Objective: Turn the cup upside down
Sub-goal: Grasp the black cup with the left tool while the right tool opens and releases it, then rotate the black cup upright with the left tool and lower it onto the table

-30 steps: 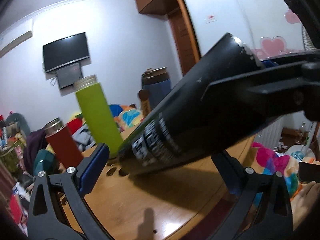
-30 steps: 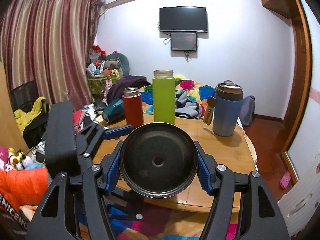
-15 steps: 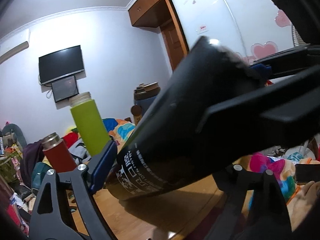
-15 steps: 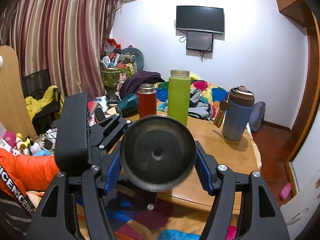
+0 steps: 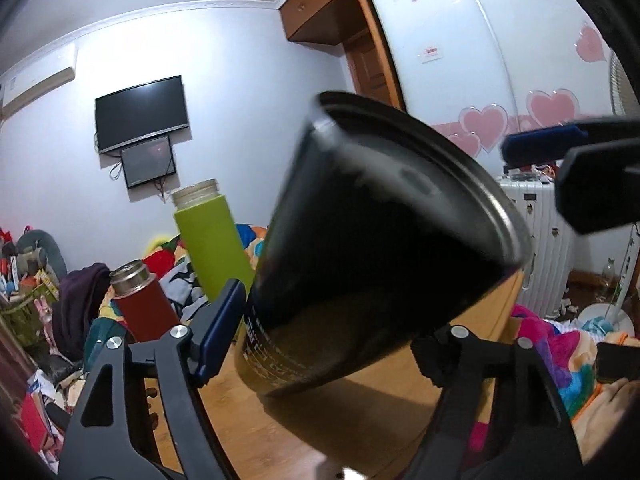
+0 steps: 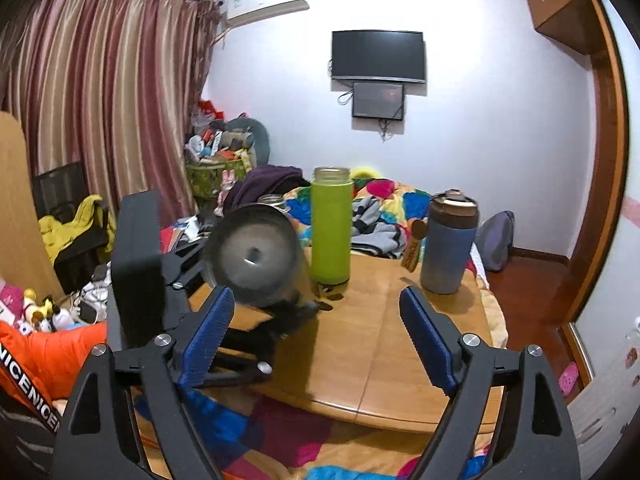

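Observation:
A black cup with white lettering is tilted, its base up and to the right. My left gripper is shut on it near the lettered end and holds it above the wooden table. In the right wrist view the cup's round base faces the camera, with the left gripper behind it. My right gripper is open and empty, its blue pads apart and off the cup; its pad also shows in the left wrist view.
On the table stand a green bottle, a blue tumbler with brown lid and a red flask. A bed with colourful bedding lies behind. A white suitcase stands at the right.
My right gripper has opened and let go of the cup, and pulled back. My left gripper has closed on the cup and now holds it alone, tilted more steeply.

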The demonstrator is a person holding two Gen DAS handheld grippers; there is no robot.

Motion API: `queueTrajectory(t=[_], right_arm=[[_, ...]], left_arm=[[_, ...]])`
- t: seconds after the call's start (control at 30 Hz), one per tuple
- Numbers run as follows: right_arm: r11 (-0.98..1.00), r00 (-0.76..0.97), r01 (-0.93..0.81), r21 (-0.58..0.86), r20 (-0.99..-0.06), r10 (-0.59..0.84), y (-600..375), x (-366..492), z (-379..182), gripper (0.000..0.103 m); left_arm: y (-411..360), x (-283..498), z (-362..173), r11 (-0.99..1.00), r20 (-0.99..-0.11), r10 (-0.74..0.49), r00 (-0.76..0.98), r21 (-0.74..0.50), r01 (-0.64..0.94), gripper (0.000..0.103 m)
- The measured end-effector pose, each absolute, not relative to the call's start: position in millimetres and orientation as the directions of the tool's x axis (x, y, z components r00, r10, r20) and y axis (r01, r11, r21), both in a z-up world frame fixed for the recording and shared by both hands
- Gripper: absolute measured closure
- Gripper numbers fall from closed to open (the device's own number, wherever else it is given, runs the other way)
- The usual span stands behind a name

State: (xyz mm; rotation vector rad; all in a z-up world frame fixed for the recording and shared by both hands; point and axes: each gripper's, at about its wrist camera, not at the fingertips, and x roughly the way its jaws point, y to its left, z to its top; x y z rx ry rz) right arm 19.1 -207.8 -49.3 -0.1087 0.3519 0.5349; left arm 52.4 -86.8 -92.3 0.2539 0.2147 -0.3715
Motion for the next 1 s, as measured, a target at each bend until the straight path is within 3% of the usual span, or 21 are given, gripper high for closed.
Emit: queueTrajectory(t=[0.3, 0.57, 1.0], right_arm=[[0.883, 0.813, -0.468, 0.041, -0.373, 0.448, -214.8, 33.7, -57.5, 0.02], [0.893, 0.813, -0.445, 0.064, -0.389, 0.433, -219.4, 46.3, -61.3, 0.02], [0.896, 0.802, -0.427, 0.127, -0.405, 0.439, -224.4, 62.1, -72.3, 0.02]], left_arm=[[-67.9, 61.5, -76.9, 0.921, -0.295, -0.325, 0.899, 0.116, 0.371, 0.037], [-52.6, 86.5, -62.7, 0.916, -0.403, -0.358, 0.842, 0.023, 0.4, 0.037], [-56.7, 126.2, -43.4, 0.887, -0.526, -0.402, 0.75, -0.02, 0.461, 0.037]])
